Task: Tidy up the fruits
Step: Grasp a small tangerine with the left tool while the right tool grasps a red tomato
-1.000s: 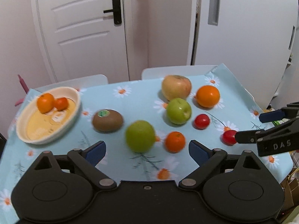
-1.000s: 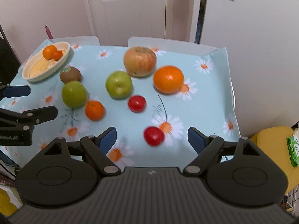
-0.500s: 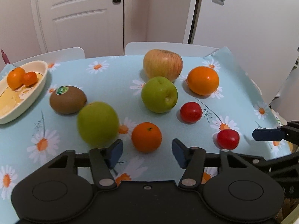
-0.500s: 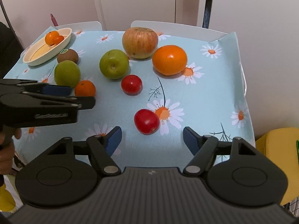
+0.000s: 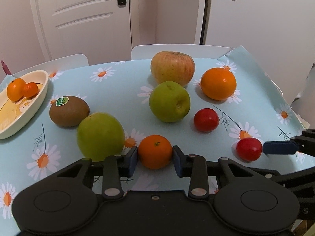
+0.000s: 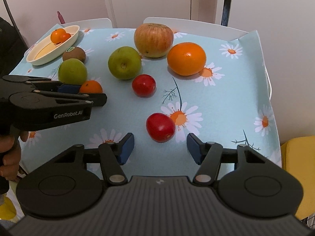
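My left gripper [image 5: 155,158] is shut on a small orange tangerine [image 5: 155,151] that rests on the table; both blue pads touch its sides. It also shows in the right wrist view [image 6: 91,87]. My right gripper [image 6: 160,147] is open, its pads on either side of a red tomato [image 6: 160,126] just ahead of it. A cream oval dish [image 5: 29,108] at the far left holds two small tangerines [image 5: 20,88].
On the daisy tablecloth [image 5: 118,86] lie a kiwi [image 5: 69,111], two green apples [image 5: 100,135] [image 5: 169,104], a large yellow-red apple [image 5: 172,68], a big orange [image 5: 218,83] and a second red tomato [image 5: 206,119]. White chair backs [image 5: 177,49] stand behind the table.
My left gripper moved forward and its pads closed onto the small tangerine. My right gripper came nearer to the closest red tomato and stays open.
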`<act>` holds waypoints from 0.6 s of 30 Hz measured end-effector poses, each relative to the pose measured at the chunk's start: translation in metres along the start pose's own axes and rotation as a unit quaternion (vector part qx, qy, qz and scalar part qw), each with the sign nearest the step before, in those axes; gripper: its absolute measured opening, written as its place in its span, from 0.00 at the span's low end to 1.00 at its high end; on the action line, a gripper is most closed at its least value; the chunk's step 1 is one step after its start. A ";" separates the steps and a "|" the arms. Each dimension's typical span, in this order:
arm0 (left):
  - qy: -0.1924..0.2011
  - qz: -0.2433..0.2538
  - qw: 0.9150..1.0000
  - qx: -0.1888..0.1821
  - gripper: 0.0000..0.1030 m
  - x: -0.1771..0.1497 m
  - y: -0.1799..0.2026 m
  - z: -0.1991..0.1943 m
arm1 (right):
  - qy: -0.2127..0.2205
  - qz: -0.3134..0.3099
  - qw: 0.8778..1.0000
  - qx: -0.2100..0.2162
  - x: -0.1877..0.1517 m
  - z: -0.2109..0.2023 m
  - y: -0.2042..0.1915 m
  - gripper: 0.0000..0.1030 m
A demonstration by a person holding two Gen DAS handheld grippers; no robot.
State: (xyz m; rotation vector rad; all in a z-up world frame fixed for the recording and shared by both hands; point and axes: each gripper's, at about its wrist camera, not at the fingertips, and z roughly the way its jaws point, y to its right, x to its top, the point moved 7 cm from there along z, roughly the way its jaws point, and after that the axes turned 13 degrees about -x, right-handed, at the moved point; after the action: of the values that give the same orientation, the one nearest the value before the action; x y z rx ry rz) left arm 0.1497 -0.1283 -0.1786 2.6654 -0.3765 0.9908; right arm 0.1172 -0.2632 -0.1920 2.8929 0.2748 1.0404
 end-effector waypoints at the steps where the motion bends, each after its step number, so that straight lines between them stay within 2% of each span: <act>1: -0.001 0.001 1.000 -0.001 0.39 -0.001 0.001 -0.001 | 0.001 0.000 1.000 0.000 0.001 0.001 0.000 0.70; 8: -0.006 0.021 1.000 -0.005 0.39 -0.007 0.003 -0.006 | 0.005 0.002 1.000 -0.005 0.005 0.003 -0.001 0.60; 12: -0.006 0.026 1.000 -0.009 0.39 -0.009 0.002 -0.008 | 0.007 0.004 1.000 -0.011 0.007 0.004 -0.001 0.58; 17: -0.006 0.028 1.000 -0.010 0.39 -0.011 0.002 -0.011 | 0.009 0.003 1.000 -0.012 0.010 0.005 -0.002 0.46; 18: -0.006 0.028 1.000 -0.009 0.39 -0.010 0.002 -0.011 | 0.011 0.004 1.000 -0.017 0.010 0.004 -0.002 0.46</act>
State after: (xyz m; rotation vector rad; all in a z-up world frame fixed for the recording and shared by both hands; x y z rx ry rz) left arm 0.1348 -0.1245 -0.1769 2.6599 -0.4628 0.9844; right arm 0.1272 -0.2595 -0.1884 2.8569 0.2450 1.0689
